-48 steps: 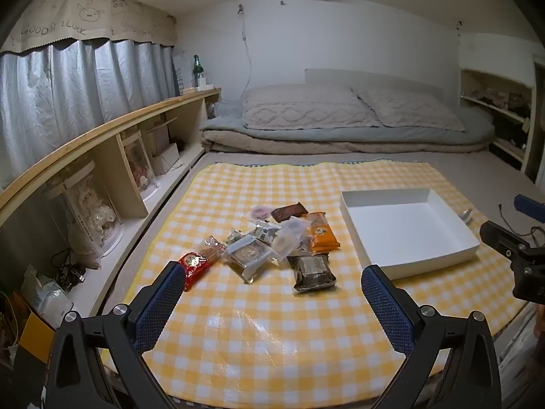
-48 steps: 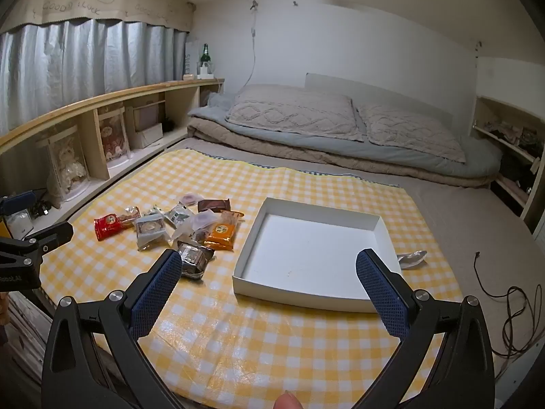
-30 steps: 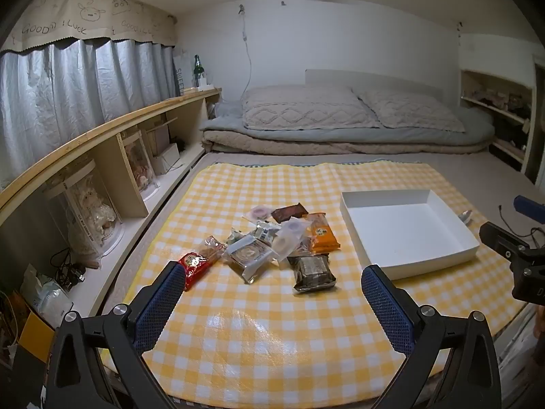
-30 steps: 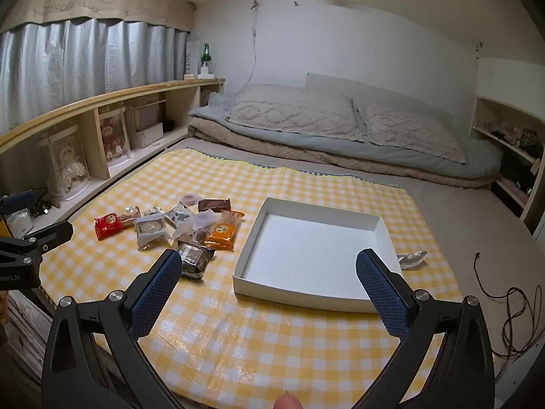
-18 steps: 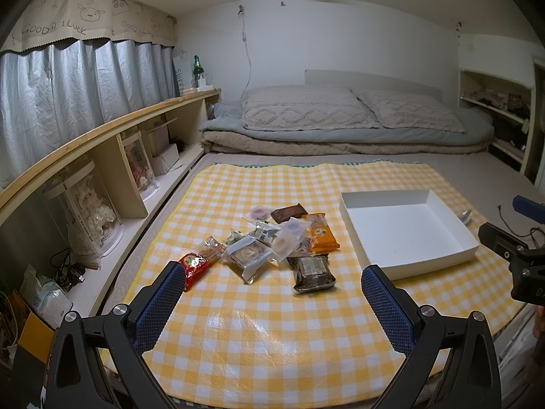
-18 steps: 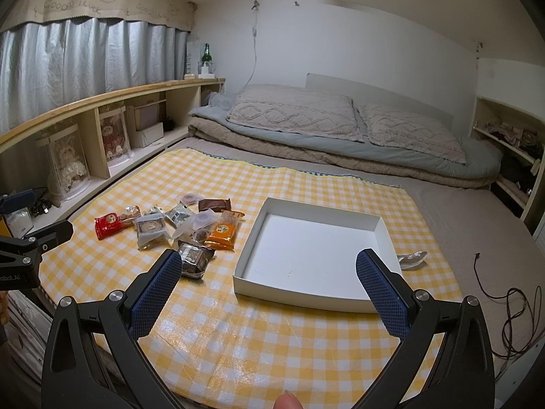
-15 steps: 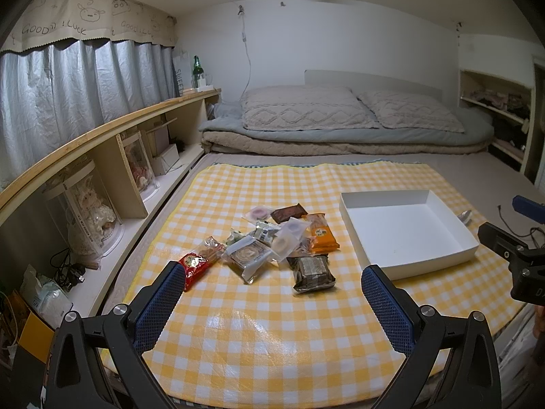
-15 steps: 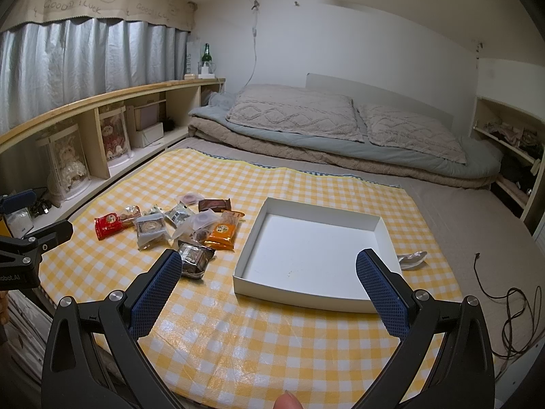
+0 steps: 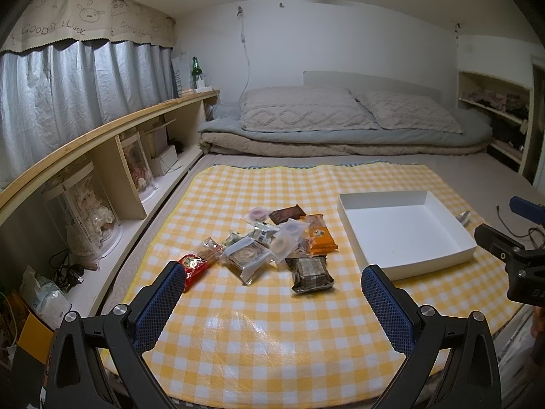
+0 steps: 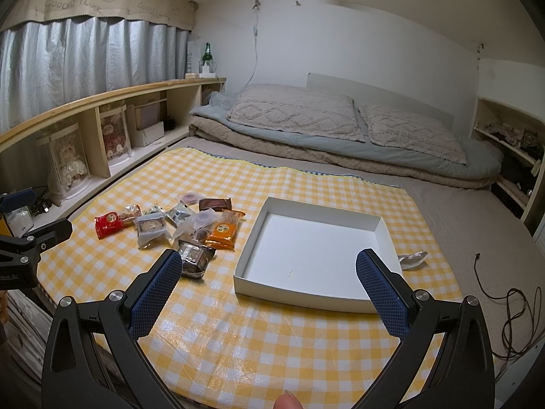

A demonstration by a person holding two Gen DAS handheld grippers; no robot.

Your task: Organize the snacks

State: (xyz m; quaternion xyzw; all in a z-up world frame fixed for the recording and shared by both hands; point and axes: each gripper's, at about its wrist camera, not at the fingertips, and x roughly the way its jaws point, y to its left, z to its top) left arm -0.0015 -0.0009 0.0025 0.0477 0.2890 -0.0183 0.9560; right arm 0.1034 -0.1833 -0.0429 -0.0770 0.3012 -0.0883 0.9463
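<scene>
Left wrist view: left gripper point(image 9: 272, 301) fingers spread wide, nothing held, hovering over the near edge of the yellow checked cloth point(image 9: 272, 341) on the bed. Snacks point(image 9: 272, 242) lie in a loose pile mid-cloth: red packet point(image 9: 192, 266) at the left end, dark packet point(image 9: 311, 272) nearest, orange packet point(image 9: 320, 235) on the side toward the box. White box point(image 9: 405, 231) sits empty to the right of the pile, apart from it. Right gripper body shows at the right edge. Right wrist view: right gripper point(image 10: 269, 294) also wide open, empty, over the near cloth point(image 10: 272, 341). Box point(image 10: 316, 255) is straight ahead between the fingers; snacks point(image 10: 180, 221) all left of it, orange packet point(image 10: 223, 230) just beside its left wall, dark packet point(image 10: 194, 259) by the left fingertip. Silver wrapper point(image 10: 412, 259) lies just right of the box. A fingertip point(image 10: 289, 402) pokes in at the bottom edge.
</scene>
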